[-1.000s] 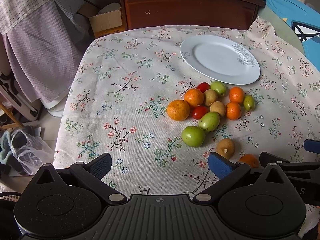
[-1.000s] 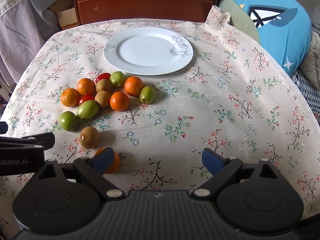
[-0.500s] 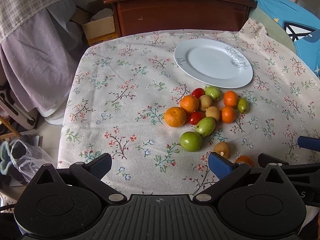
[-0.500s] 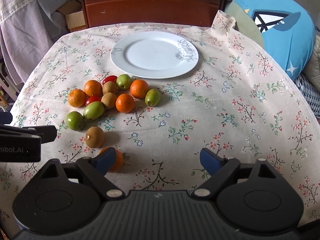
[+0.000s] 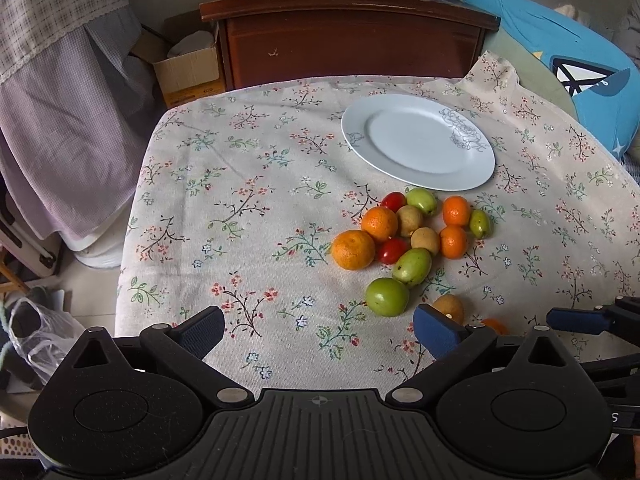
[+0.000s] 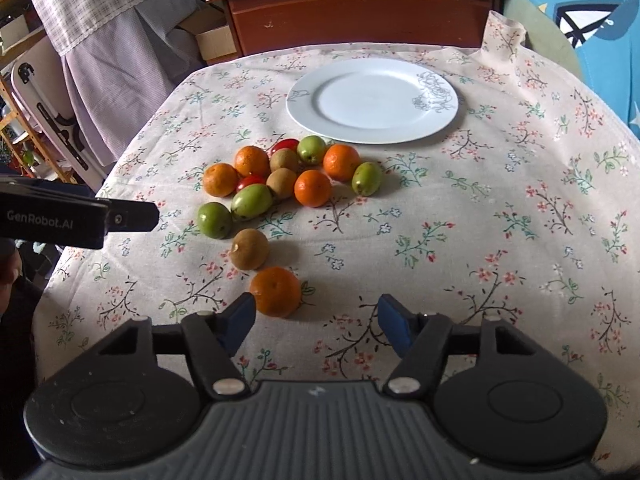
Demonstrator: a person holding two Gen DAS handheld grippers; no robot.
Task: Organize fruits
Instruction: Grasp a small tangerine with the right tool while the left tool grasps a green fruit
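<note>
Fruit is gathered in a loose cluster (image 6: 288,176) on the cloth (image 6: 460,248), ahead and to the left of the right claw (image 6: 316,320), just short of the plate (image 6: 372,100). The plate is seen bare, farther ahead, slightly right of the cluster. Two pieces lie apart from the group: a brown fruit (image 6: 249,249) and, nearest, an orange (image 6: 275,291), which sits just ahead of the right claw's left fingertip (image 6: 240,318), close beside it; contact cannot be judged. Both claws are spread wide with nothing between the pads. The oval green fruit (image 6: 252,200) is laid with its long axis slanting up to the right; a second one (image 6: 366,178) at the cluster's right end is tilted more steeply.

From the left claw (image 5: 318,330), the cluster is placed ahead and to the right, a round green fruit (image 5: 386,297) being nearest. Wide bare cloth is seen ahead and left of it, up to the table's left edge (image 5: 132,216), and to the right of the right claw
</note>
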